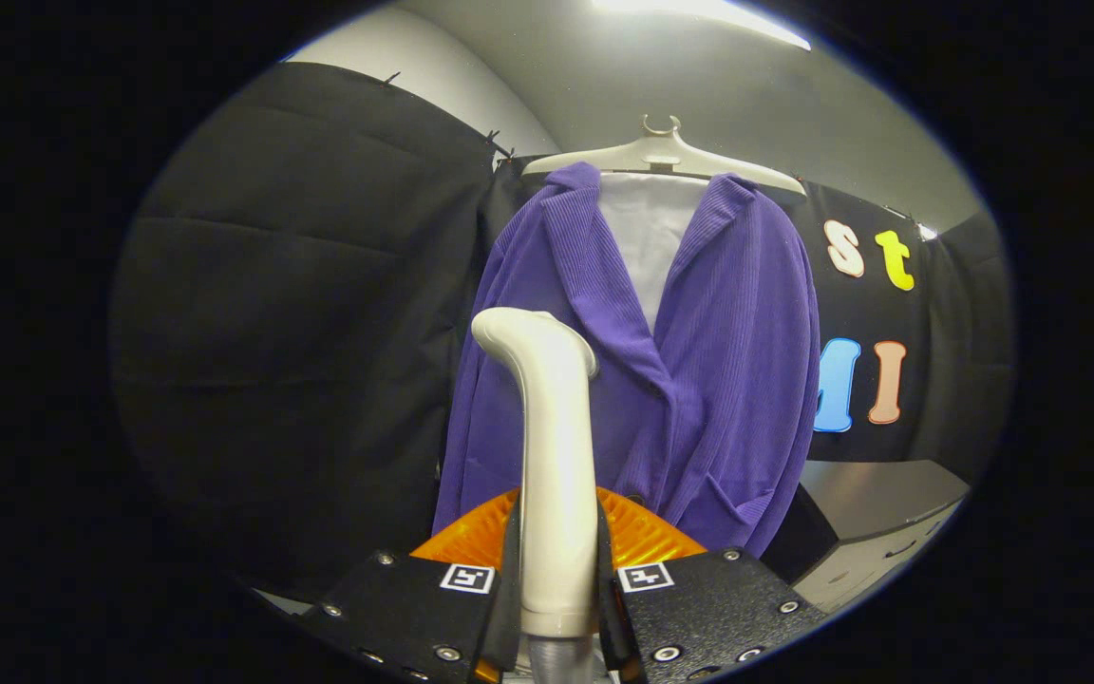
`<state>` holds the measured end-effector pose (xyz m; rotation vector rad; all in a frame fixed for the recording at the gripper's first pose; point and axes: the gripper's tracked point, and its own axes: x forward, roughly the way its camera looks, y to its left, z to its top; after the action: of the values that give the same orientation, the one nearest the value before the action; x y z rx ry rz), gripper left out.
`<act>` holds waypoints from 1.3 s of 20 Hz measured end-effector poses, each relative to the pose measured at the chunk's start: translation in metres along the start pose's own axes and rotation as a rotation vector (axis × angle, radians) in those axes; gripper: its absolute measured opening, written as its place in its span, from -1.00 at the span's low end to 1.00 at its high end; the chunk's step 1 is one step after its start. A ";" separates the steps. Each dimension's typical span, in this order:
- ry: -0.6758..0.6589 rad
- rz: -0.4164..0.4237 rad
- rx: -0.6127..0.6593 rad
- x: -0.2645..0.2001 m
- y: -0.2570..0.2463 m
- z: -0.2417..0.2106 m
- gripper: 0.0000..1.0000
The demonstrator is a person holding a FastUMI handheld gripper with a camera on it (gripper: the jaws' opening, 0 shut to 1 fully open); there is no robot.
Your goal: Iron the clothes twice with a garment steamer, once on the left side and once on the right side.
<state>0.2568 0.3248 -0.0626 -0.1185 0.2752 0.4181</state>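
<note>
Black cloth walls are seen all round the booth. Gripper [558,570] is held level and clamped tight on the upright garment steamer [552,456] handle, both fingers pressed on it. Just beyond, a purple jacket [699,380] is hung on a hanger [661,152].
</note>
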 end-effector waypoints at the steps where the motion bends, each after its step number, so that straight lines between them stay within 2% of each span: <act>1: 0.016 -0.002 -0.002 0.000 0.000 -0.006 -0.34; 18: 0.150 0.004 -0.017 -0.015 0.004 -0.099 -0.34; 26: 0.253 0.018 -0.011 -0.026 0.010 -0.159 -0.34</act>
<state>0.1919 0.2974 -0.2075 -0.1802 0.5238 0.4226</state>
